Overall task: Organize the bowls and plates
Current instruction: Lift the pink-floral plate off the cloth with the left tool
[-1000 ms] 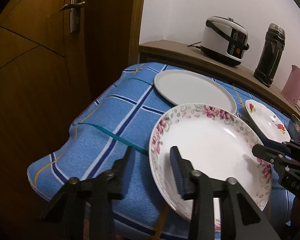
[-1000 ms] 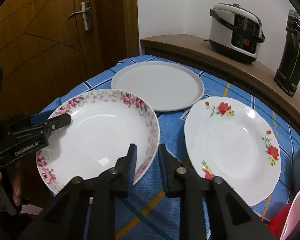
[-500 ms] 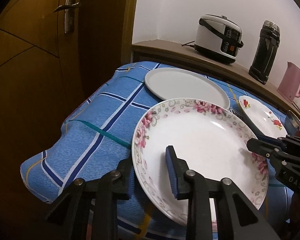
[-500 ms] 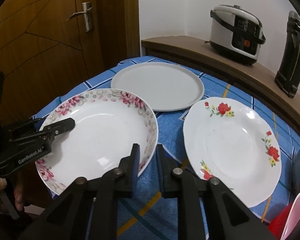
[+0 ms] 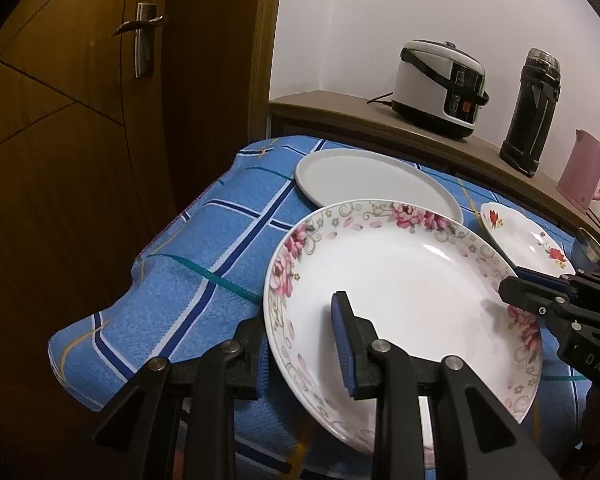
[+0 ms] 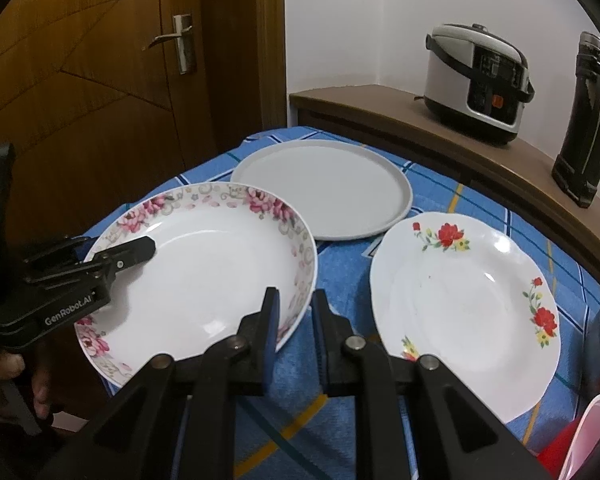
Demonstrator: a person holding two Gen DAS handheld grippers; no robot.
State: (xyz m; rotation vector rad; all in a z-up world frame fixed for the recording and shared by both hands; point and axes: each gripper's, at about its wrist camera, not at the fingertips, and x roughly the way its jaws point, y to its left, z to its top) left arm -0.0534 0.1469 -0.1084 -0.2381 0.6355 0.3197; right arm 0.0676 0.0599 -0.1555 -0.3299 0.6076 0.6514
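The pink-flowered plate is lifted, tilted, over the blue cloth; I have my left gripper and right gripper seemingly clamped on opposite rims.

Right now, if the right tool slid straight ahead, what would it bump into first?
The right tool already grips the pink-flowered plate's rim. Straight ahead lies blue tablecloth, then probably the plain gray plate, though depth is hard to judge here.
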